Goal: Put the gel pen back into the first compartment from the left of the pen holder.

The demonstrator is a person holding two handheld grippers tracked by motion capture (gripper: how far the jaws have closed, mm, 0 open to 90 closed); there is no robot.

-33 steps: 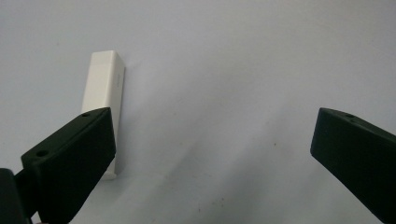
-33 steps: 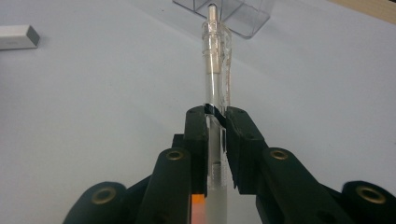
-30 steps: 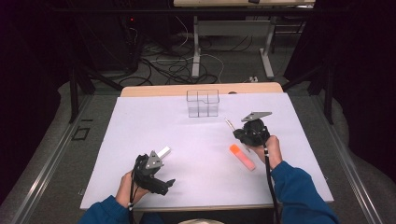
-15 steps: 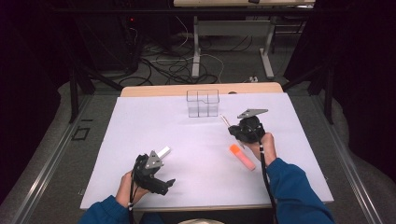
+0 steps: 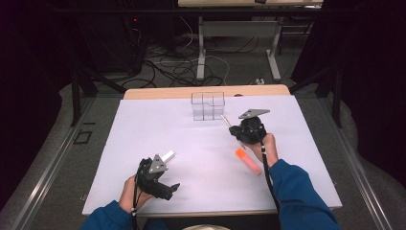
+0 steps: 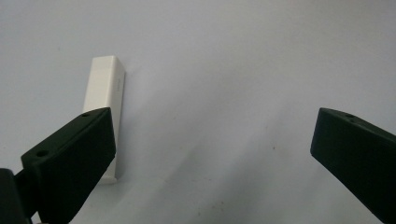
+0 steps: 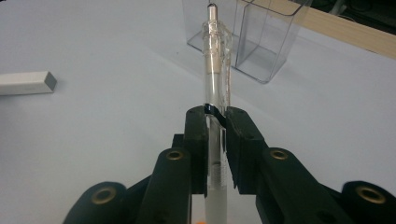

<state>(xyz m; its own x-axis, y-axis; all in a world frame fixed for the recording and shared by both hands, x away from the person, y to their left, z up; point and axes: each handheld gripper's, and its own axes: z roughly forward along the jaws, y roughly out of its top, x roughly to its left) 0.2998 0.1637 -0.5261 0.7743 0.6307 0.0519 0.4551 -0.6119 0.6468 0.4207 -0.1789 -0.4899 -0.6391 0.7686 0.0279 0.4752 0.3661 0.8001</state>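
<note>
My right gripper [image 5: 238, 133] [image 7: 215, 116] is shut on a clear pen [image 7: 215, 74] [image 5: 226, 121], whose clicker end points toward the clear divided organizer [image 5: 208, 106] [image 7: 254, 35] at the back of the white mat. An orange marker [image 5: 248, 161] lies on the mat just beside the right hand. A white eraser block [image 5: 167, 156] [image 6: 106, 103] [image 7: 27, 82] lies at the front left. My left gripper [image 5: 165, 188] [image 6: 215, 154] hovers low next to it, open, with the block beside its left jaw and nothing between the jaws.
The white mat [image 5: 191, 143] covers a wooden table whose far edge [image 5: 167, 92] shows behind the organizer. Beyond the table are cables and desk legs on a dark floor.
The right gripper has carried the pen left and toward the organizer. The left gripper and the eraser have stayed put.
</note>
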